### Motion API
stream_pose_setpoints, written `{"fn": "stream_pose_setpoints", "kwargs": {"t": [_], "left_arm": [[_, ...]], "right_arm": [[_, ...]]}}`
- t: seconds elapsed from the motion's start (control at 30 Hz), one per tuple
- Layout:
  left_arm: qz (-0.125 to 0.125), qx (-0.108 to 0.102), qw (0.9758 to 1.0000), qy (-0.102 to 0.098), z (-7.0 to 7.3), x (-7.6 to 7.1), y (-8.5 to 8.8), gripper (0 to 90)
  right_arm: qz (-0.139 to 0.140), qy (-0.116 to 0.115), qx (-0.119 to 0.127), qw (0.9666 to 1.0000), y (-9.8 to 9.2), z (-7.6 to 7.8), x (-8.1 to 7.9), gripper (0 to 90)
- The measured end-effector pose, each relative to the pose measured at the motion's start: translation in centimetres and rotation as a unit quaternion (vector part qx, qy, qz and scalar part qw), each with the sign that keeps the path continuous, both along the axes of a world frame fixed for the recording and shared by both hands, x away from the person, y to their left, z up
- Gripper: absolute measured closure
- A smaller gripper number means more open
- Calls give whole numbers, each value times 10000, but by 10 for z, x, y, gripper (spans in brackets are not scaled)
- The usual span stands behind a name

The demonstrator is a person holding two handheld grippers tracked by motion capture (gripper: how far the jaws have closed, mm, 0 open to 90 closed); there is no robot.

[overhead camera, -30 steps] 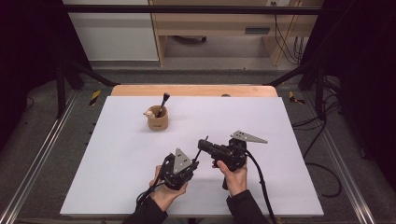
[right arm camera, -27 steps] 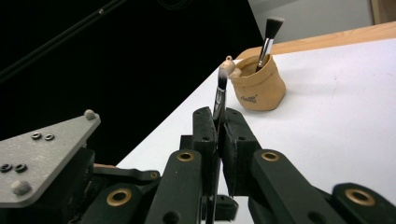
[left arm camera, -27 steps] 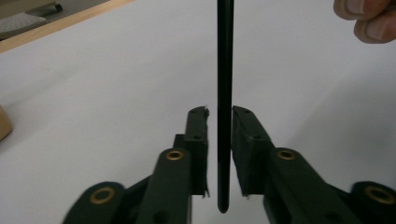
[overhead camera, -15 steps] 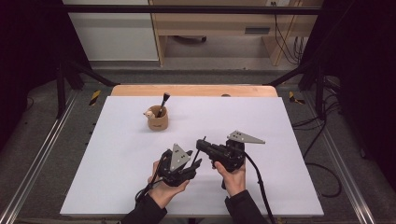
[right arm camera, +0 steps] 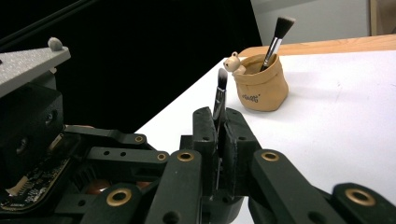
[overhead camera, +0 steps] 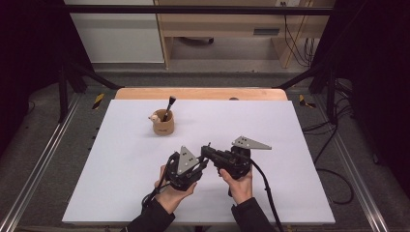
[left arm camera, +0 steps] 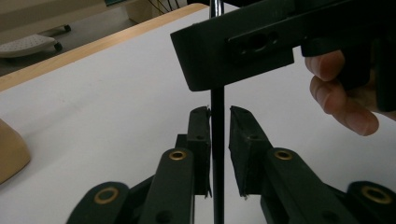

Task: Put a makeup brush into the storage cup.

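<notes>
White table [overhead camera: 121, 193] under a dark frame. A tan pot [overhead camera: 163, 125] with one brush [overhead camera: 168, 107] stands far from both hands. Right gripper [right arm camera: 220, 122] is clamped on a thin brush [right arm camera: 219, 95]. Left gripper [left arm camera: 219, 122], jaws just closing, stands narrow around the brush's handle [left arm camera: 217, 154]; contact cannot be told.
</notes>
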State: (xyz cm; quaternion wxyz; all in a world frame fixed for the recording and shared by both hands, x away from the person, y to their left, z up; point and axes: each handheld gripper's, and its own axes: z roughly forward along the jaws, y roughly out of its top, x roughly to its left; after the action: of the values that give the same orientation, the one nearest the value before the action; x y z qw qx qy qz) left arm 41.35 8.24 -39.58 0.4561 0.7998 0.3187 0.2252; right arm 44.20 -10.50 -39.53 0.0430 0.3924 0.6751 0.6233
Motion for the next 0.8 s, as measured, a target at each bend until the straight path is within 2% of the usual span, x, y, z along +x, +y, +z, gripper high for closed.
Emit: {"fn": "stream_pose_setpoints", "kwargs": {"t": [0.17,0.4,0.7,0.8], "left_arm": [[48,-44,10000,12,0,1,1,837],[81,-64,9999,35,0,2,2,844],[215,-46,9997,72,1,8,13,843],[299,-77,9995,50,2,10,20,843]], "right_arm": [[17,3,3,10000,1,0,0,850],[-7,-21,-39,10000,2,0,-1,841],[-109,-113,-27,9999,-5,3,-2,637],[-208,-235,-140,9994,-11,5,-3,566]]}}
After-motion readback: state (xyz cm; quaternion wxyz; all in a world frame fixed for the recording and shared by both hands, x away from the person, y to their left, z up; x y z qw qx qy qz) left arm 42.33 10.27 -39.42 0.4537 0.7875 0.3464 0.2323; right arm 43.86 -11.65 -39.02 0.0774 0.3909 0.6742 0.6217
